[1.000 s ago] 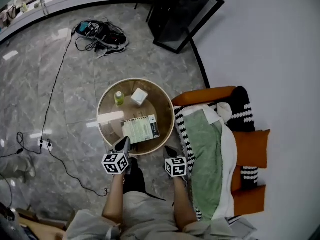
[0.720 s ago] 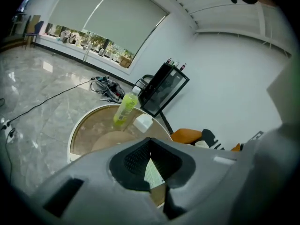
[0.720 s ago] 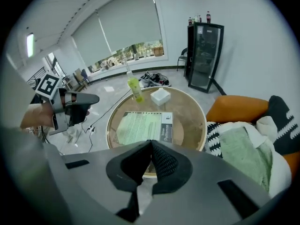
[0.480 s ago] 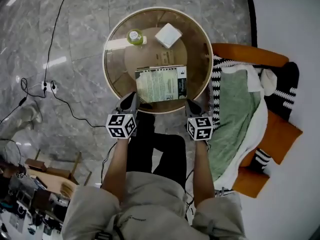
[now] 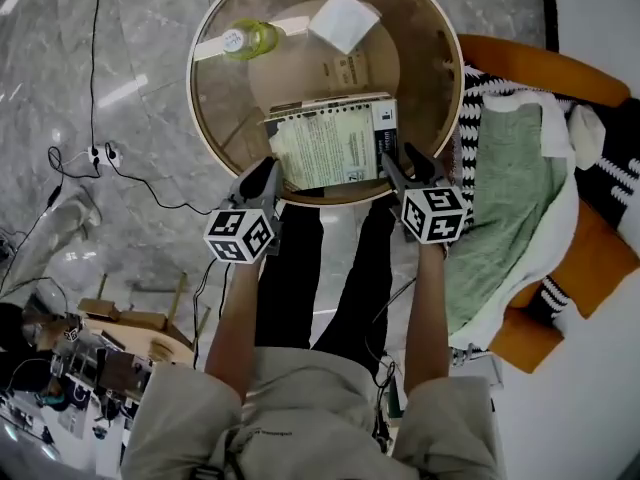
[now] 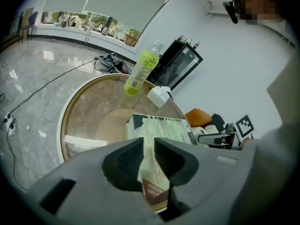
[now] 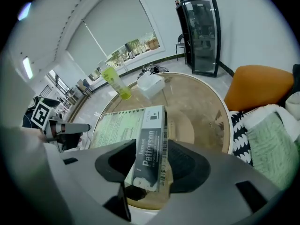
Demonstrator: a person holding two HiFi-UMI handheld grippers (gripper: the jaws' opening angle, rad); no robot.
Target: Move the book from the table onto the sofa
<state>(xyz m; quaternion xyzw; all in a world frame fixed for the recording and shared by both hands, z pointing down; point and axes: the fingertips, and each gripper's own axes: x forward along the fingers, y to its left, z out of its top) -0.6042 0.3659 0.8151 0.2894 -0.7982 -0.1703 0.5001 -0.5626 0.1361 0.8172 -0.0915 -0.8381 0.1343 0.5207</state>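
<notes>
The book [image 5: 335, 143], pale green cover up and grey spine to the right, lies on the near half of the round glass table [image 5: 205, 138]. My left gripper [image 5: 262, 183] is at its near left corner. Its jaws have just been opening to a narrow gap [image 6: 149, 146], and the book's [image 6: 161, 128] near edge shows between them. My right gripper [image 5: 405, 168] is at the near right corner. Those jaws have just been opening wide [image 7: 151, 149], with the spine [image 7: 150, 144] between them. The sofa [image 5: 540, 68], orange with a green blanket [image 5: 510, 168], stands right of the table.
A green bottle [image 5: 245, 40] lies on the table's far side beside a white box [image 5: 343, 20]. Cables [image 5: 100, 153] run over the marble floor at the left. A black-and-white throw [image 5: 470, 98] hangs at the sofa's edge next to the table. The person's legs [image 5: 300, 268] are below the table's near rim.
Both grippers have come down and forward to the table's near edge, one at each near corner of the book. The right jaws have opened wide; the left show a small gap.
</notes>
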